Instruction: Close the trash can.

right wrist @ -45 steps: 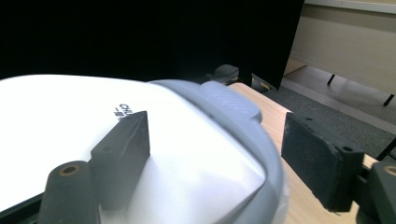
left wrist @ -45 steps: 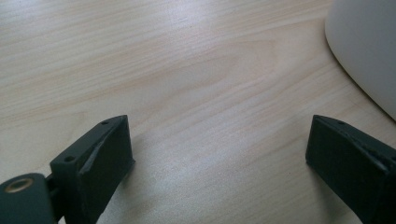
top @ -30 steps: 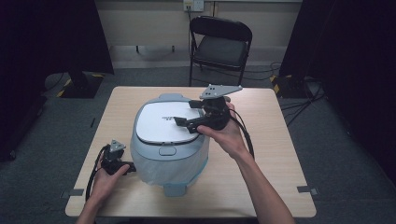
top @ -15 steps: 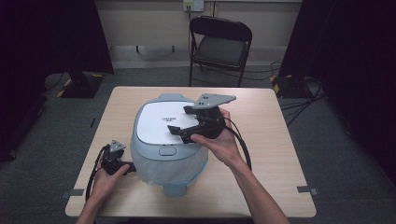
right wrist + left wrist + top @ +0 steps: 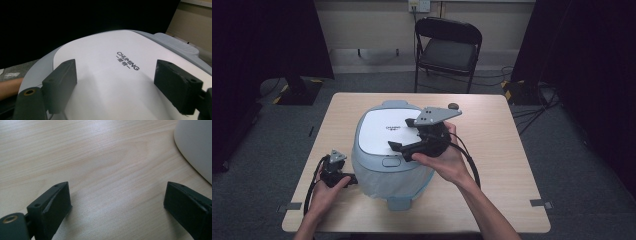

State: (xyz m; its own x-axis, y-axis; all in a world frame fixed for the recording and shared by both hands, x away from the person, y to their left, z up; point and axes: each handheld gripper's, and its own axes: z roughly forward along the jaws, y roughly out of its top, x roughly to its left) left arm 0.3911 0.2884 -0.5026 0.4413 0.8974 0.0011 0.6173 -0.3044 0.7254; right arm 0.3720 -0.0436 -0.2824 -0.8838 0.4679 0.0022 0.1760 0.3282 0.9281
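Note:
A pale blue rice cooker with a white lid stands in the middle of the wooden table, lid down. My right gripper hovers just over the lid's right part, jaws pointing left, open and holding nothing. In the right gripper view the lid with its dark logo lies between and beyond the open right gripper. My left gripper rests on the table left of the cooker, open. The left gripper looks onto bare wood, with the cooker's wall at the right.
A black folding chair stands beyond the table's far edge. A small dark knob lies near the far right of the cooker. Cables loop from both grippers across the table. The cooker's latch button faces the near edge.
My right gripper has moved left and toward the near side, from the lid's right rear edge to over the lid. The left gripper has stayed put.

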